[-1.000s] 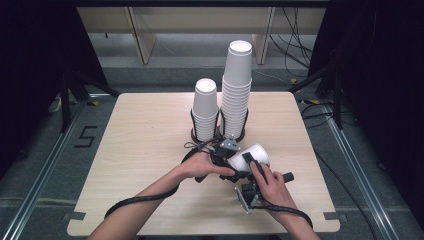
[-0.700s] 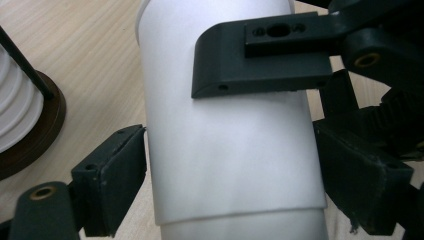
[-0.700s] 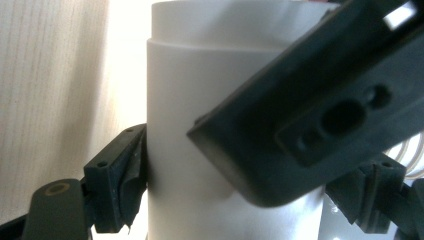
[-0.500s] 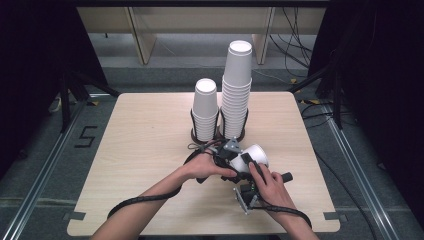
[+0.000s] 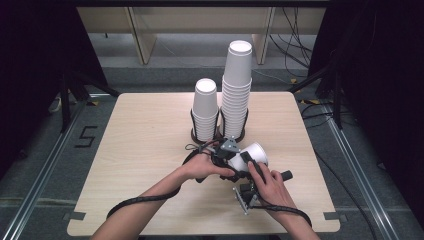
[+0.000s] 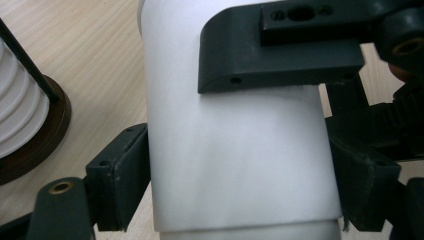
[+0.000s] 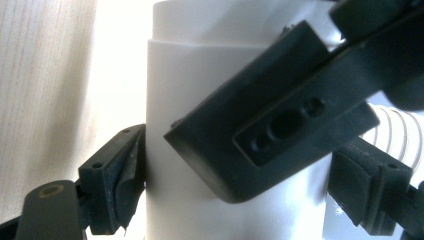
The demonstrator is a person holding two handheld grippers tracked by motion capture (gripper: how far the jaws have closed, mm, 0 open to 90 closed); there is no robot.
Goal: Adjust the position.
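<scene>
Counter [image 5: 140, 165] carries two cup stacks at its far middle, each in a dark wire holder: tall stack [image 5: 236, 90] beside short stack [image 5: 205, 114], kept upright and out of the hands' way. Nearer the person, a white paper cup [image 5: 251, 154] lies tipped on its side, above the wood, held between both hands, likely so nested cups can be pulled apart. Left tool [image 6: 235, 195] has just been closing; its pads press both sides of the cup wall. Right tool [image 7: 235, 195] has just been opening a little; left pad touches the cup, right pad looks slightly off, so its hold is loosening.
</scene>
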